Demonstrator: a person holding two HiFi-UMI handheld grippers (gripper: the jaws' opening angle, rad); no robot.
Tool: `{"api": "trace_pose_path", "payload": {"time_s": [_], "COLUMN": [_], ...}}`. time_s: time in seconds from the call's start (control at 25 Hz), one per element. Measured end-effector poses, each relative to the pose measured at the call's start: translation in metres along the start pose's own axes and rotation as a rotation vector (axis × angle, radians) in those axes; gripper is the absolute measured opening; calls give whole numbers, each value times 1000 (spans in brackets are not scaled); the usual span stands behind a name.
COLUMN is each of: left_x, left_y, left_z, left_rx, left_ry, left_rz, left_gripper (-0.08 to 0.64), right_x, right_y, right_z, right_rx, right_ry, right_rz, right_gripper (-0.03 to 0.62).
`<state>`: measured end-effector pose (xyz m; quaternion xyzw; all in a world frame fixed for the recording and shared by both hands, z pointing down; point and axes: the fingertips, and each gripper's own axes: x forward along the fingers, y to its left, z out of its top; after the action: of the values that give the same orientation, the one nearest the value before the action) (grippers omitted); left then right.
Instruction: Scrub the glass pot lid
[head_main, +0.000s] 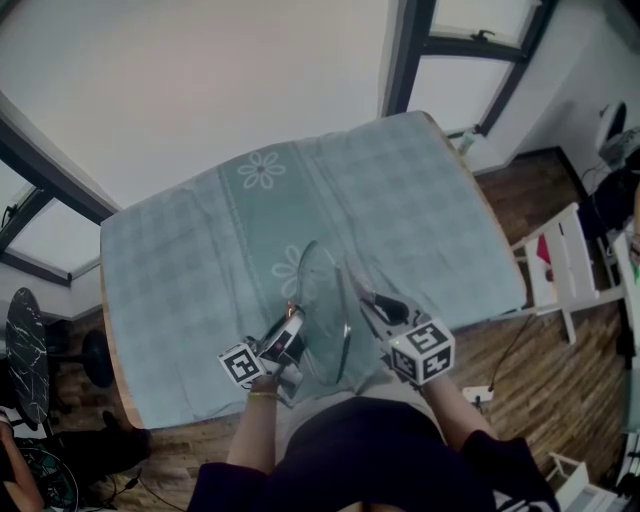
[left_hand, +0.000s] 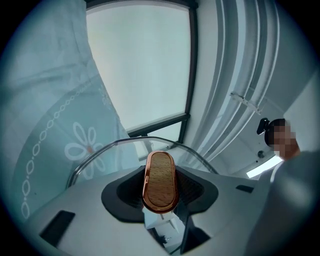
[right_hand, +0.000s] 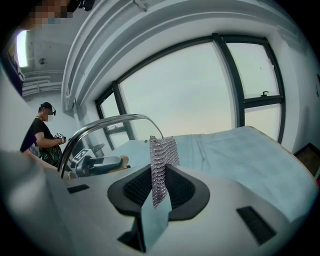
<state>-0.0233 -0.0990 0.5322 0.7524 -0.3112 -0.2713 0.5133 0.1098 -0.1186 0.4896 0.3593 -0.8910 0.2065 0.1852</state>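
Gripping the wooden knob (left_hand: 160, 181) of the glass pot lid (head_main: 322, 300), the left gripper (head_main: 290, 328) has its jaws partly apart and pressed on the knob's two sides. It is at the near edge of the table, close to the person's body. The lid is held on edge, its steel rim arching above the jaws. Whether the lower rim touches the tablecloth (head_main: 200, 250) cannot be told.

Just to the right of the lid, the right gripper (head_main: 372, 300) pinches a scrub cloth (right_hand: 161, 160) in its jaws. The cloth has silver mesh on one face and a pale blue backing, and it stands up between the pads. It is just beside the glass, but contact cannot be made out.

Each gripper carries a cube with black-and-white square markers (head_main: 425, 350). These are the only print that can be made out, and it is pattern, not lettering.

Beyond the grippers the teal checked cloth, with its flower print (head_main: 262, 170), lies flat and bare out to the far edge. At the right side the wooden table rim (head_main: 487, 215) shows.

A white rack (head_main: 560, 265) stands near that right edge on the wood floor (head_main: 540, 380). Dark window frames (head_main: 470, 60) rise past the far corner. A second person (right_hand: 42, 135) stands well apart, to the left in the right gripper view.
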Motion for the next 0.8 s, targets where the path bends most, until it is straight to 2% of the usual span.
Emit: {"api": "trace_pose_path", "payload": {"time_s": [0.36, 0.8], "left_x": [-14, -16], "left_y": [2, -4], "left_z": [12, 15], "left_rx": [-70, -68], "left_ry": [-61, -60], "left_rz": [-53, -97], "left_gripper": [167, 167], "right_x": [28, 47], "right_y": [28, 66], "right_z": [11, 22], "right_rx": [-14, -51], "right_ry": [2, 6], "right_rz": [106, 217], "right_gripper": [81, 81]}}
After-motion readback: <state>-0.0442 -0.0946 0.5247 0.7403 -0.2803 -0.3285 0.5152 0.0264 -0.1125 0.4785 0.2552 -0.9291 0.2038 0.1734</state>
